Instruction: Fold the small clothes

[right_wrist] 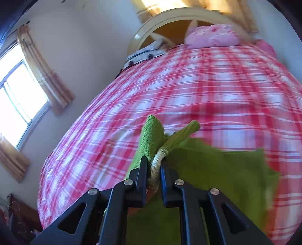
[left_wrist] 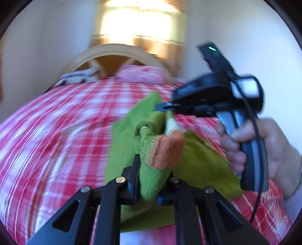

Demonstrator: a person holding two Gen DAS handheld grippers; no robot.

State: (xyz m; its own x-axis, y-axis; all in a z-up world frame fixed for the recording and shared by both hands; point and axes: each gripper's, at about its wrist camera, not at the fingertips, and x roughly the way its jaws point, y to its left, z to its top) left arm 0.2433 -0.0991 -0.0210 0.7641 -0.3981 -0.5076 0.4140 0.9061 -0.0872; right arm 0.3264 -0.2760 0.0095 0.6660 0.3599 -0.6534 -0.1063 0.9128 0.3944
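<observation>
A small green knitted garment (left_wrist: pixel 124 147) with an orange and cream cuff (left_wrist: pixel 168 150) hangs between my two grippers above the bed. My left gripper (left_wrist: pixel 151 167) is shut on a green fold of it beside the orange cuff. My right gripper (left_wrist: pixel 164 107), held in a hand (left_wrist: pixel 264 150), is shut on the garment's upper edge. In the right wrist view my right gripper (right_wrist: pixel 153 167) pinches a green and cream knitted part (right_wrist: pixel 154 139), and the rest of the garment (right_wrist: pixel 226 173) spreads to the right below it.
The bed (left_wrist: pixel 56 132) has a red and white plaid cover. A pink pillow (left_wrist: pixel 141 74) and a grey folded item (left_wrist: pixel 79 76) lie by the arched headboard (right_wrist: pixel 169 17). A window with curtains (right_wrist: pixel 20 94) is on the left wall.
</observation>
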